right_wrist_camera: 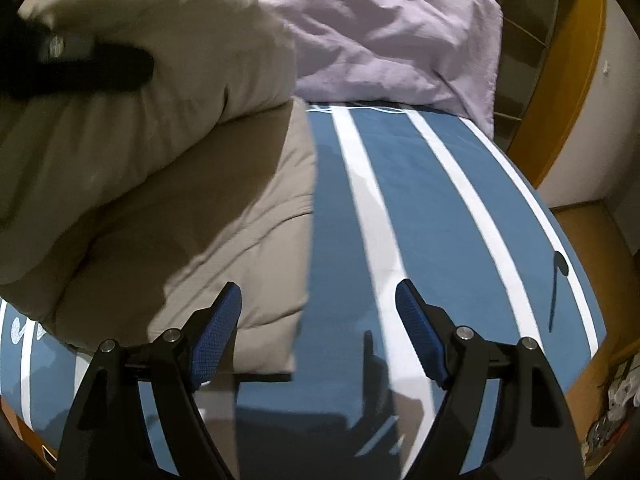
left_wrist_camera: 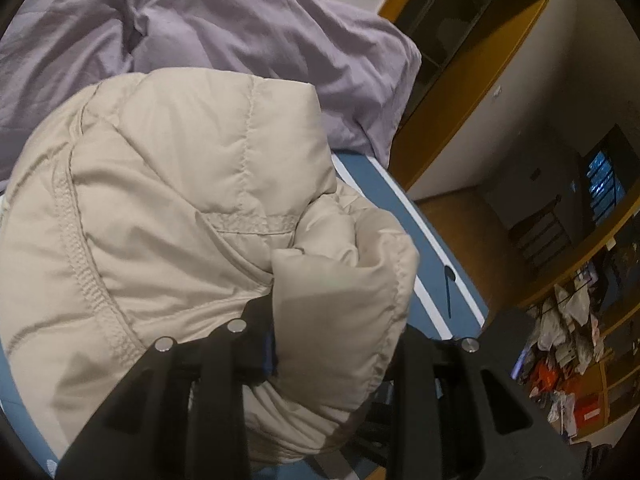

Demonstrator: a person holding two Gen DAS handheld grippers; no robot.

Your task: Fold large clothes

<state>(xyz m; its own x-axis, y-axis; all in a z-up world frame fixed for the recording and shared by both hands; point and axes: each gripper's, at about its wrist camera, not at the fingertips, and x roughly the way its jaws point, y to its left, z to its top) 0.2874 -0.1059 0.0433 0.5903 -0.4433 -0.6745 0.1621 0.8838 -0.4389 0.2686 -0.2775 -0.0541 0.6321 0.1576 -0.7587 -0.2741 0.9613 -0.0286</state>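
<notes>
Here, a beige quilted jacket (left_wrist_camera: 172, 208): lies partly doubled on the blue-and-white striped bed surface (right_wrist_camera: 440, 208), a bunched fold lifted. Left gripper (left_wrist_camera: 332, 344): jaws narrowed, clamped on that fold. Right gripper (right_wrist_camera: 318, 336): jaws wide apart, empty, above the jacket's edge. Lilac duvet (right_wrist_camera: 392, 32): behind.

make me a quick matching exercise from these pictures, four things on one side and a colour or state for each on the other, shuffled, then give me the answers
1. puffer jacket
2. bedsheet
3. left gripper
4. right gripper

A. open, nothing between the jaws
B. lilac, crumpled at the far end
C. beige, quilted
D. closed on a fold of cloth

Pairs: 1-C, 2-B, 3-D, 4-A
</notes>
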